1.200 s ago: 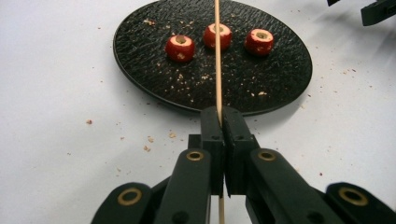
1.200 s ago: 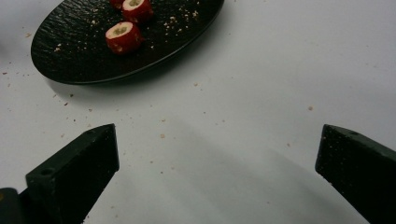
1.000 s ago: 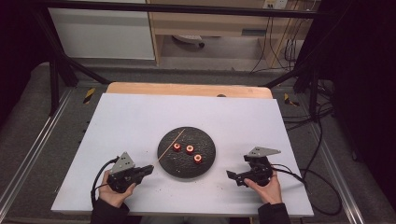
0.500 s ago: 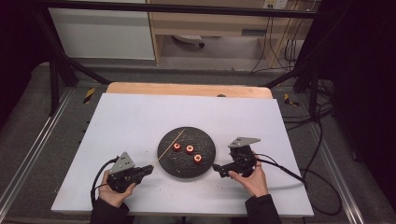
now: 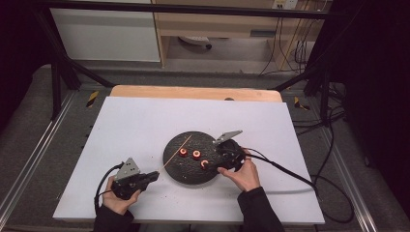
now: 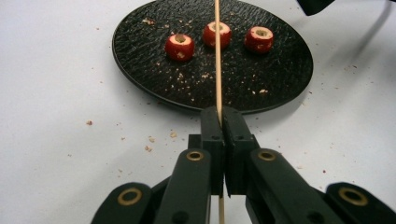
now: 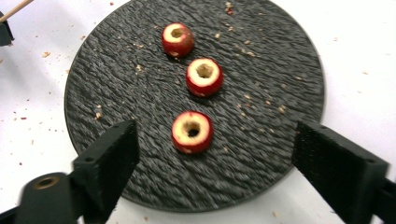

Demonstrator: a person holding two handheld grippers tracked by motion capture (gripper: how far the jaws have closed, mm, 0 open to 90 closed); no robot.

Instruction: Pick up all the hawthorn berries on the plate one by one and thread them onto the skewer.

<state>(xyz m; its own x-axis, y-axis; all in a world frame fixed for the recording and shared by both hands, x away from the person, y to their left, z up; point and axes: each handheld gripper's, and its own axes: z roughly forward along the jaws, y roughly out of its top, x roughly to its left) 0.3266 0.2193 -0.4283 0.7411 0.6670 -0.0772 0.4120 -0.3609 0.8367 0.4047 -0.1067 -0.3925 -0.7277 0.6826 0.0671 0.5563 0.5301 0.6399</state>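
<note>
On the white table (image 5: 145,125) sits a round black plate (image 5: 179,169) with 3 small cored red fruits in a row; the one nearest the right gripper (image 7: 219,154) lies between its 2 jaws (image 7: 192,132), the middle one (image 7: 204,76) and the far one (image 7: 177,39) lie beyond it. The right jaws have just been closing but stand well apart, with no pad touching the fruit. The left gripper (image 6: 219,121) rests on the table just beside the plate's near rim, its jaws clenched on a thin wooden skewer (image 6: 217,56) that reaches out over the plate, passing across the middle fruit in that gripper's view. The step in hand looks like picking up the first fruit for threading. The next move likely calls for lowering the right gripper around the nearest fruit, pressing gently enough not to crush it, then turning its cored hole toward the skewer tip so the stick can pass through.
</note>
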